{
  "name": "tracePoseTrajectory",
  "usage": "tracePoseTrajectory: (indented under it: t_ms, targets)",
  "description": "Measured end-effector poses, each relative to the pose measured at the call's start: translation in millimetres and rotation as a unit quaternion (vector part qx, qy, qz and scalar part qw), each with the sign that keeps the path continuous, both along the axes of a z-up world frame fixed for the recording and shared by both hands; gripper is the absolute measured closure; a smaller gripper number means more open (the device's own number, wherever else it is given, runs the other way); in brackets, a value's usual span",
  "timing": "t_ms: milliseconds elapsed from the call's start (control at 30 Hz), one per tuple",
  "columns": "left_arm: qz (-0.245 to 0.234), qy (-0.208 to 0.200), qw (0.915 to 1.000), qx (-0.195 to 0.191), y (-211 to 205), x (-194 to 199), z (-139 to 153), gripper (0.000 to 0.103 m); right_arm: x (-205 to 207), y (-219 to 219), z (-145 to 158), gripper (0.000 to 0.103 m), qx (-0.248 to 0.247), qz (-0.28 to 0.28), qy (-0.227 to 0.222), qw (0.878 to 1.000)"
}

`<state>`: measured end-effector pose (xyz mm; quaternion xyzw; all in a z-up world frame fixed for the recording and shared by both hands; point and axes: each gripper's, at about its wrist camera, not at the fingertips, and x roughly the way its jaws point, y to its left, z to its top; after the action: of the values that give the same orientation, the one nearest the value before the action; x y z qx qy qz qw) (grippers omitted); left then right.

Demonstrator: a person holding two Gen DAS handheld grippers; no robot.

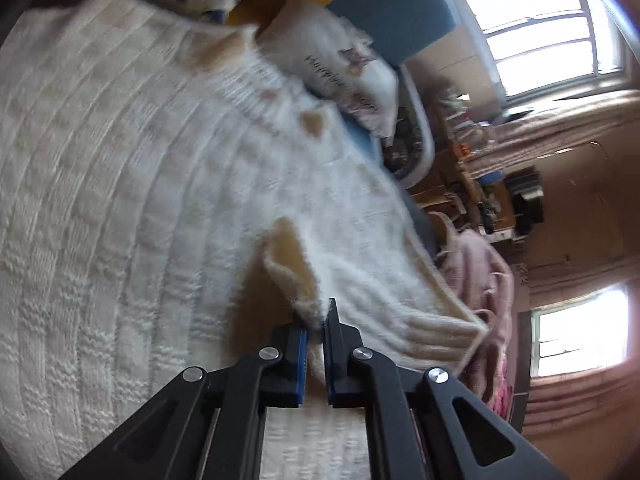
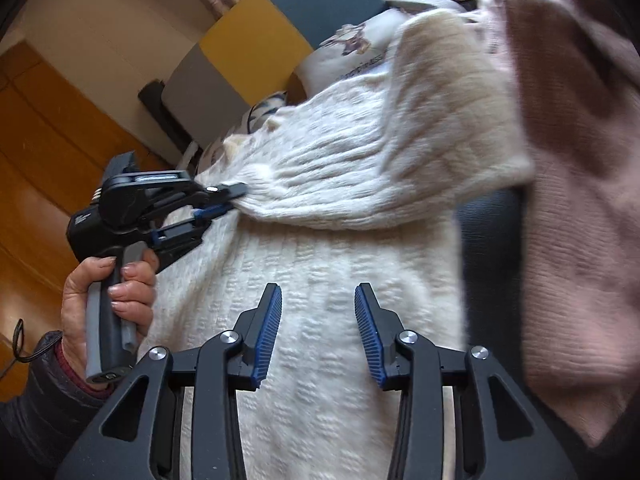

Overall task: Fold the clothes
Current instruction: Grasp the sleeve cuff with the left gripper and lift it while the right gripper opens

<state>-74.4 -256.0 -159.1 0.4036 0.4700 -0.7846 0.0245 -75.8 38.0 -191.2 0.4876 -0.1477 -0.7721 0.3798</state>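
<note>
1. Here the left gripper (image 1: 316,320) is clenched on a fuzzy edge of the cream sweater (image 1: 120,200); in its own view the knit is pinched between the blue pads.
2. The right wrist view shows the same grip from the side: the left gripper (image 2: 236,196) bites a rolled fold of the sweater (image 2: 340,280) and lifts it clear of the layer beneath, probably to carry that part over the body.
3. The person's left hand (image 2: 108,300) squeezes the handle, which is likely what keeps the grip tight.
4. The right gripper (image 2: 318,320) is released, fingers apart, nothing between them. It hovers over the flat part of the sweater; whether it touches the knit cannot be told.
5. The sweater lies spread on a bed, its far part near a printed pillow (image 2: 352,48).
6. A pink knit (image 2: 568,200) lies at the right, seemingly waiting its turn.
7. The fold looks early: one edge raised, nothing laid over yet.
8. The loose knit may slip from the grip or sag if pulled quickly.
</note>
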Motion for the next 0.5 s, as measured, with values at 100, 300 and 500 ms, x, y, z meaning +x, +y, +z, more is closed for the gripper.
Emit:
tracePoseTrajectory:
  t_ms: [100,300,500]
  targets:
    - [-0.029,0.060,0.9977,-0.005,3.0,-7.5,45.4,0.098,-5.9,27.1,-1.3,0.062,-0.038,-0.030,-0.030,0.998]
    - [-0.086,0.121,0.9868,-0.064,23.8,-41.6,129.0,0.098,-13.3,41.3,1.8,0.062,-0.018,-0.077,-0.018,0.997]
    - [-0.102,0.161,0.9791,-0.070,32.1,-59.0,180.4,0.098,-11.6,20.2,16.6,0.062,0.067,-0.083,0.076,0.991]
